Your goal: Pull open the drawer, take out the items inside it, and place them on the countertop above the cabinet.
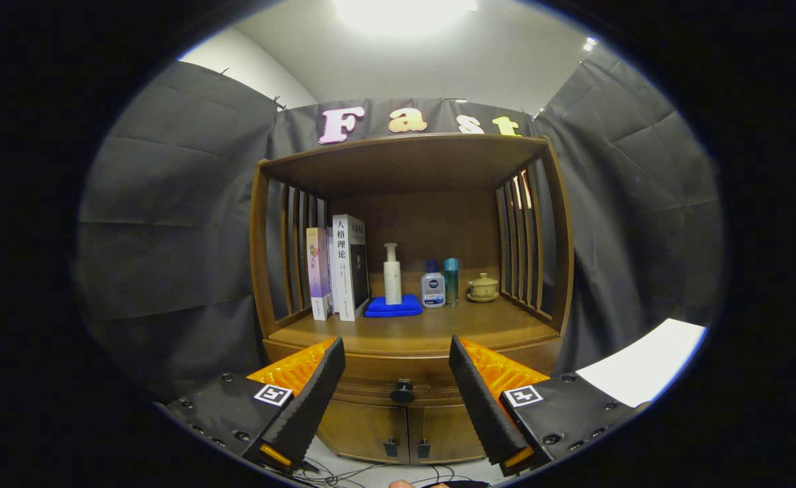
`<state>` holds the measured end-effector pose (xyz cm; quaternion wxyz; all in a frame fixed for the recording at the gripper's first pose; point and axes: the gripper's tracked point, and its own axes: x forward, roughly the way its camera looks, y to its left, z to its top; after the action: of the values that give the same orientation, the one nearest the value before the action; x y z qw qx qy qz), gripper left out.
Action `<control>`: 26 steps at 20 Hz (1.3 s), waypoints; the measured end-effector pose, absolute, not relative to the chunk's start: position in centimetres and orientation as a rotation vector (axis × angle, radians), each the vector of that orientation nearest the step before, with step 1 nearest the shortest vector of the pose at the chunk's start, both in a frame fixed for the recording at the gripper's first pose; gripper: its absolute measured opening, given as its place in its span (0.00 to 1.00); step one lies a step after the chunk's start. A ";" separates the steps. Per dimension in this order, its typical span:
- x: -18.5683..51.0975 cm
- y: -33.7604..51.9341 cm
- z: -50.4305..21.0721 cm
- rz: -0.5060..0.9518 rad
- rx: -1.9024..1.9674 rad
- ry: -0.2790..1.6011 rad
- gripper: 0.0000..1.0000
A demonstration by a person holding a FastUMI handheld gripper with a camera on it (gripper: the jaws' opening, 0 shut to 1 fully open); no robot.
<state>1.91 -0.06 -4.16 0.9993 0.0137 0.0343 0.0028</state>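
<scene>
A: What is seen between the fingers?

B: A wooden cabinet [408,298] is seen ahead. Its drawer [398,379] is shut. A small round dark knob [402,392] is fixed on the drawer front, and it is seen in the gap between the two fingers, a little way beyond them.

A: How is the gripper [398,352] held?

B: The fingers are spread wide apart. Nothing is held by them. Their inner faces are ridged, like little steps.

A: What is kept below the knob?

B: Two smooth wooden doors [408,430] are found there, each with a small dark handle.

A: And beyond the fingers, higher up?

B: A flat, shiny wooden countertop [425,332] is seen, with slatted sides and a roof of wood. Some tall books [340,271] are stood upright at the left. A soft blue cloth [393,306] is folded flat, and a tall white pump bottle [392,274] is set on it. Just beside it, a squat bottle with a blue cap [433,285] and a thin teal bottle [451,281] are placed. A small round lidded cup [483,287] is set on a saucer at the right.

A: What is behind it all?

B: Dark, creased cloth [167,237] is hung there.
</scene>
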 end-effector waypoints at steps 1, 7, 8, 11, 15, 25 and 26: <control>2.1 -0.2 -4.6 0.005 0.029 0.074 0.97; 3.6 -0.2 -7.5 0.008 0.042 0.125 0.98; 3.9 -0.2 -7.9 0.007 0.039 0.132 0.98; 5.1 -0.4 -9.6 0.001 0.033 0.155 0.98; 7.6 -0.4 -12.8 0.003 0.038 0.210 0.98; 13.6 -0.1 -21.0 0.001 0.042 0.352 0.98; 14.1 -0.2 -21.5 -0.008 0.034 0.356 0.98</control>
<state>14.08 -0.15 -21.51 0.9840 0.0167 0.1772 -0.0038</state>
